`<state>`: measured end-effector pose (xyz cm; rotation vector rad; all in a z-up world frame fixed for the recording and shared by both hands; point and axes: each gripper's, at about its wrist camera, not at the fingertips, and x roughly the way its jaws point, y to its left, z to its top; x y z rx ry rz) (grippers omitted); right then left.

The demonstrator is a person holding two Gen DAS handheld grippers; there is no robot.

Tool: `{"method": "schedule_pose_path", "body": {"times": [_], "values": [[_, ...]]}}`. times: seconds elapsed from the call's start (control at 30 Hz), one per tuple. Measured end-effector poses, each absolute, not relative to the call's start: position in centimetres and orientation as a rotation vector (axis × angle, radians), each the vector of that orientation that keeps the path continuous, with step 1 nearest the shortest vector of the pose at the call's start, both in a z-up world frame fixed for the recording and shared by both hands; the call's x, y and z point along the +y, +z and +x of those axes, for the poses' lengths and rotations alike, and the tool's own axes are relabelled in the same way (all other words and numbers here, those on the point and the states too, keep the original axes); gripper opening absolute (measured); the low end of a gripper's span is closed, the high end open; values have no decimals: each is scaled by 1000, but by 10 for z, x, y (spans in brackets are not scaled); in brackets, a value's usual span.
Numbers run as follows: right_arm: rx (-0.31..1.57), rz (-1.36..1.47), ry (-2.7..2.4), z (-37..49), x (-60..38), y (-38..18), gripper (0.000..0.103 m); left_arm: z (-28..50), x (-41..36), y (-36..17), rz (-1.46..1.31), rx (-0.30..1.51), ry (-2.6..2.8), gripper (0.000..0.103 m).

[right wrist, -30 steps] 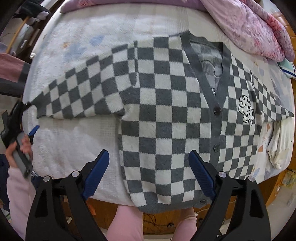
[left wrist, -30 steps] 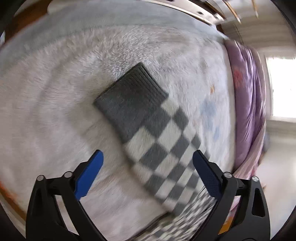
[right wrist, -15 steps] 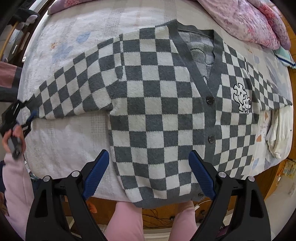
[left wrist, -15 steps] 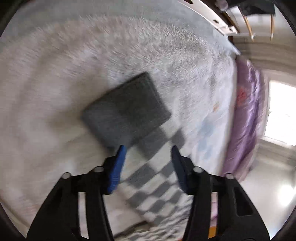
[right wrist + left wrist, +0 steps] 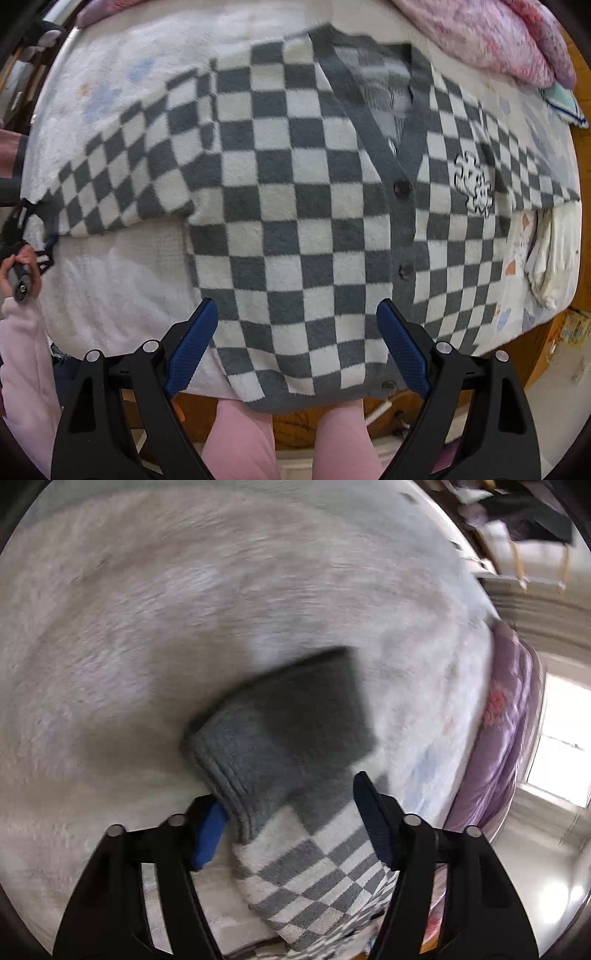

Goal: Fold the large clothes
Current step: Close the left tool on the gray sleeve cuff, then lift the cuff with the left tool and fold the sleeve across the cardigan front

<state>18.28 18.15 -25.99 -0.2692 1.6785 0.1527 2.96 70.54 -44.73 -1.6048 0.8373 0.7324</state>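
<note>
Left gripper [image 5: 291,812] is right down on the sleeve cuff [image 5: 280,723], jaws closing with the grey ribbed cuff between them. One blue pad [image 5: 208,834] is half hidden behind the cuff's rolled edge, so whether both pads already press on it is hard to say; the picture is blurred with motion. The checked sleeve runs back from the cuff under the gripper and is cut off at the bottom edge. Beyond it lies the pale fleecy blanket [image 5: 184,609], and a purple quilt [image 5: 506,716] sits along the far side by a bright window.

Over to the right gripper [image 5: 295,332]: jaws spread wide, nothing between the pads, hanging above the cardigan [image 5: 295,192] and pointing straight down at its lower front. The cardigan lies flat on the bed, front up, buttons [image 5: 402,187] done, a white patch on the chest. One sleeve stretches to the picture's left, where a hand [image 5: 20,267] in a pink sleeve holds the other gripper at its cuff, tiny and partly cut off at the edge. The opposite sleeve runs right. Pink legs [image 5: 240,439] show below the hem. A pink quilt [image 5: 480,40] lies past the collar.
</note>
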Motion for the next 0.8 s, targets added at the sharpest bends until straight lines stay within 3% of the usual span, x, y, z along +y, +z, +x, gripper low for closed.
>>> {"method": "schedule_pose_path", "body": {"times": [0.03, 0.1, 0.2, 0.3, 0.37, 0.47, 0.53, 0.57, 0.63, 0.8], "values": [[1689, -253, 154, 184, 180, -263, 84, 36, 705, -442, -1553, 856, 749, 39], [1698, -232, 160, 187, 179, -267, 84, 46, 703, -438, -1437, 942, 798, 22], [1687, -219, 185, 191, 182, -271, 84, 57, 699, -425, -1292, 1026, 831, 12], [1674, -187, 237, 203, 186, -278, 84, 67, 683, -386, -1006, 1052, 861, 10], [1663, -168, 265, 214, 190, -284, 76, 77, 667, -355, -845, 1037, 866, 10], [1656, -101, 318, 236, 193, -296, 54, 91, 649, -318, -695, 1020, 893, 10], [1648, -37, 345, 252, 194, -305, 32, 100, 634, -292, -637, 994, 901, 10], [1641, 13, 368, 262, 195, -310, 29, 106, 623, -277, -612, 970, 898, 10], [1625, 113, 418, 278, 198, -322, 12, 117, 607, -251, -568, 940, 896, 10], [1649, 334, 539, 307, 215, -366, 6, 163, 549, -196, -421, 926, 910, 10]]}}
